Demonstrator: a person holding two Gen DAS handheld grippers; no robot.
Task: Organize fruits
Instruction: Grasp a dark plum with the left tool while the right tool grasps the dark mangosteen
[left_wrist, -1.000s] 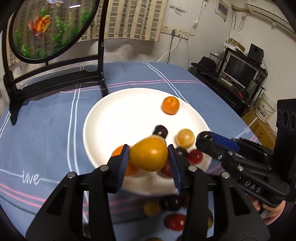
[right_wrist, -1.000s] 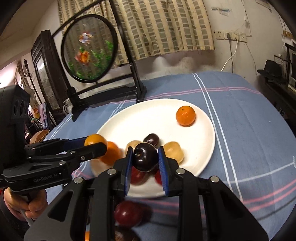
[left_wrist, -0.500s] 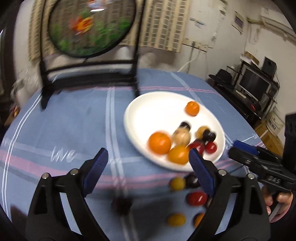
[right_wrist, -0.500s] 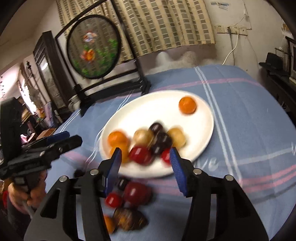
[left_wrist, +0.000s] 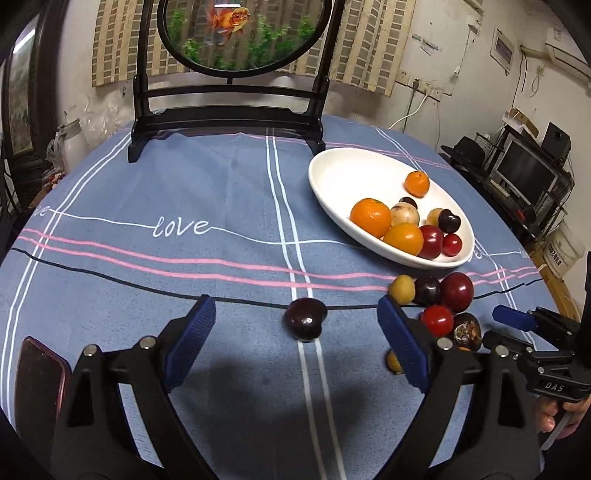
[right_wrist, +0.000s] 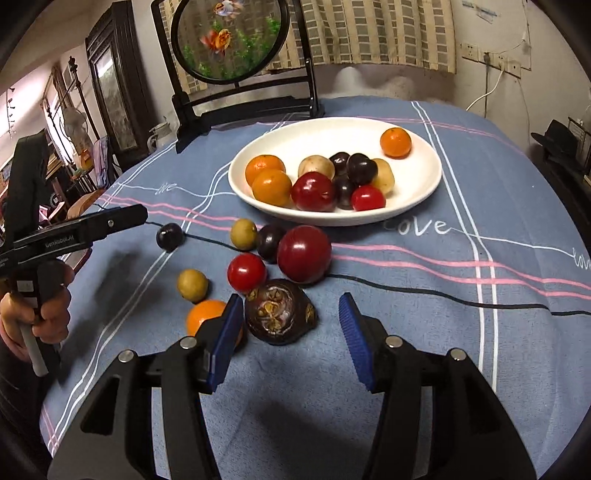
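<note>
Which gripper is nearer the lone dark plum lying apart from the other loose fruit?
Left. The left gripper has the plum lying between its open jaws, untouched. The right gripper sits farther off, by the mangosteen.

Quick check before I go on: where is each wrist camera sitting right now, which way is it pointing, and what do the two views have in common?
Left wrist: behind the open left gripper, angled down across the tablecloth at a lone dark plum; the right gripper and a hand show at right.
Right wrist: behind the open right gripper, angled down at the mangosteen and loose fruit; the left gripper and a hand show at left.
Shared: the white plate of fruit, the dark plum, the goldfish screen.
</note>
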